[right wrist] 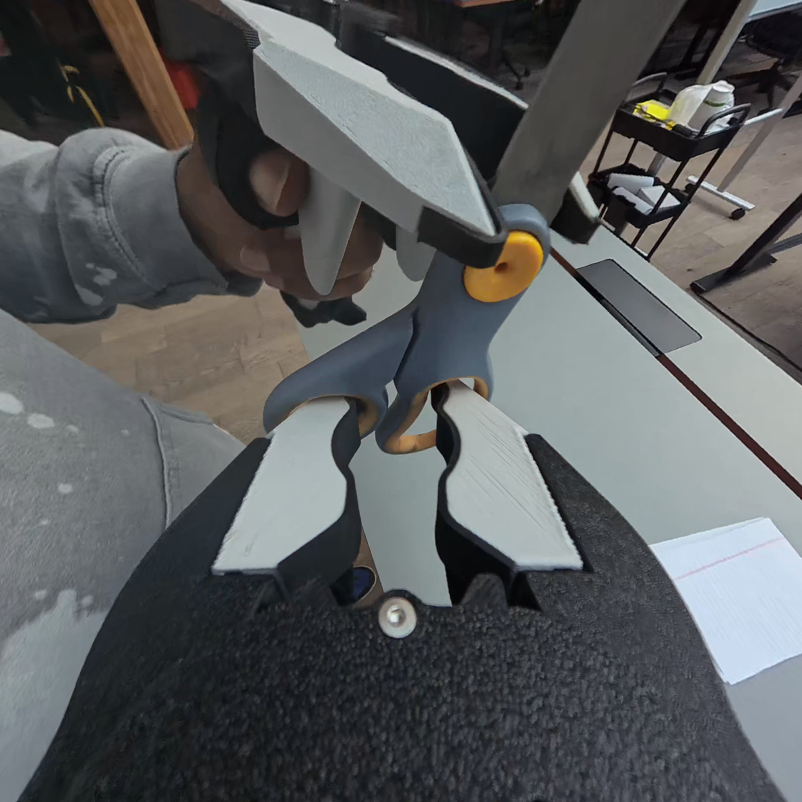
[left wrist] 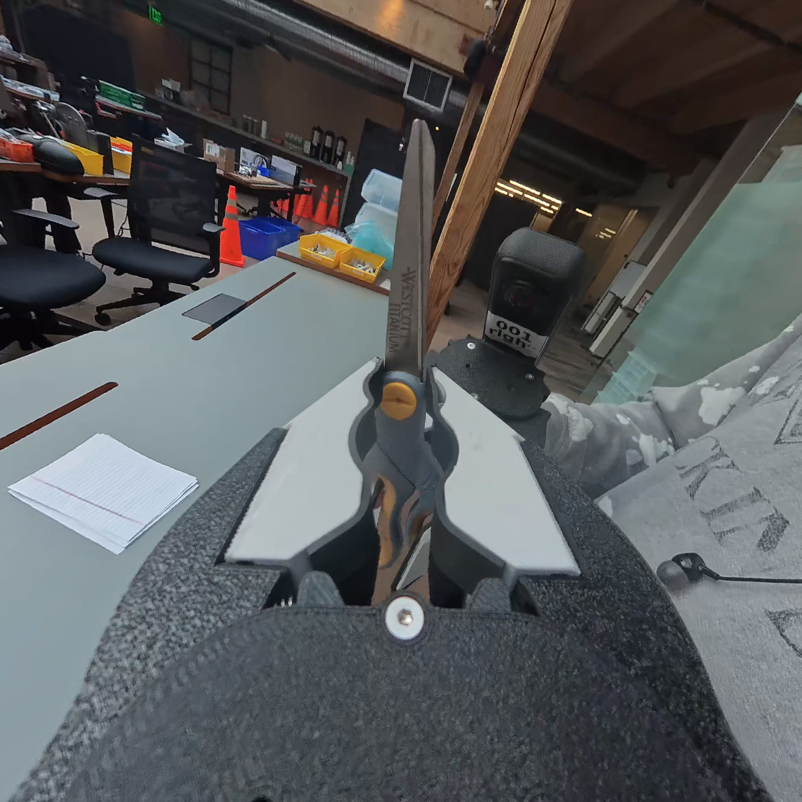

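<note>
I see my left gripper [left wrist: 401,390] clamped on the scissors [left wrist: 405,277] at frame centre. My right gripper [right wrist: 397,408] has its fingers apart, one tip in each handle loop. Paper [left wrist: 104,490] lies lower left.

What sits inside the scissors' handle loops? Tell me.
One fingertip of the right gripper sits in each loop of the scissors. How far the tips reach through is hidden by the handles.

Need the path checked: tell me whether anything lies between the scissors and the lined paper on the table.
Nothing visible does. The scissors, clamped in the left gripper, are held off the grey table; only bare tabletop separates them from the lined paper.
</note>
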Demonstrator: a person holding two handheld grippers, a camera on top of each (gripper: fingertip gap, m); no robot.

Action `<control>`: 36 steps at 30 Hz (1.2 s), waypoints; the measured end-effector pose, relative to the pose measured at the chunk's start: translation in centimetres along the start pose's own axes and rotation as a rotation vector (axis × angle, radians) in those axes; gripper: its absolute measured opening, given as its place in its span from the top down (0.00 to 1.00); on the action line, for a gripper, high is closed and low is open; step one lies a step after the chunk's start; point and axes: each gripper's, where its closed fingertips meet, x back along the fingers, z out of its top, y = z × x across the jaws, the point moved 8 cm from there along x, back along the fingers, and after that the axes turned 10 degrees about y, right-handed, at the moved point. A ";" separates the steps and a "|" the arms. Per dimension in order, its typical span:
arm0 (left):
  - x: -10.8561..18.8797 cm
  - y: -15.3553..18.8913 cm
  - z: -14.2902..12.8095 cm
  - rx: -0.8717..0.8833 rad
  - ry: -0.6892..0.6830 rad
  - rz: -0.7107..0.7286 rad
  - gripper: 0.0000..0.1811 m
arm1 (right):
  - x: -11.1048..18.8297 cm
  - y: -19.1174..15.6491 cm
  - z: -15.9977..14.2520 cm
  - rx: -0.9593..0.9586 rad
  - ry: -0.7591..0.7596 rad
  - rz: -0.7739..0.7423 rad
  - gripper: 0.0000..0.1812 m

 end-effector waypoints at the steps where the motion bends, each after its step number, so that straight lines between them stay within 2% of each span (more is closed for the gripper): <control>1: 0.0 0.1 0.1 0.014 0.031 0.000 0.91 | -0.3 -0.1 0.1 -0.024 0.032 -0.013 0.83; 6: -0.6 1.0 0.1 0.017 0.103 -0.061 0.92 | -1.2 -1.1 0.8 -0.119 0.156 0.037 0.83; 10: -1.2 1.6 0.5 -0.004 0.069 -0.100 0.92 | -0.8 -1.2 0.4 -0.118 0.289 0.081 0.88; 12: -1.2 1.5 0.9 -0.030 0.035 -0.078 0.92 | -0.2 -0.8 0.0 -0.135 0.305 0.069 0.89; 13: -1.0 1.4 1.1 -0.035 0.021 -0.065 0.91 | 0.2 -0.6 -0.3 -0.138 0.300 0.062 0.89; 15: -0.1 1.0 1.3 -0.026 -0.025 -0.049 0.81 | 1.0 0.0 -0.7 -0.110 0.251 0.035 0.90; 18: 1.3 0.4 0.5 0.003 -0.118 -0.057 0.76 | 2.4 0.6 -0.5 -0.120 0.254 0.054 0.90; 23: 1.2 0.6 -2.0 0.020 -0.253 -0.135 0.69 | 2.8 0.4 -0.6 -0.055 0.111 0.198 0.89; 29: -0.3 1.1 -2.7 -0.048 -0.319 -0.219 0.79 | 2.1 -0.2 -1.0 0.088 -0.122 0.277 0.90; 31: -0.1 1.2 -2.5 -0.079 -0.260 -0.215 0.84 | 2.1 -0.1 -0.7 0.093 -0.121 0.265 0.89; 36: 0.1 1.1 -2.3 -0.066 -0.093 -0.193 0.87 | 0.7 -0.3 -0.2 0.084 -0.077 0.141 0.85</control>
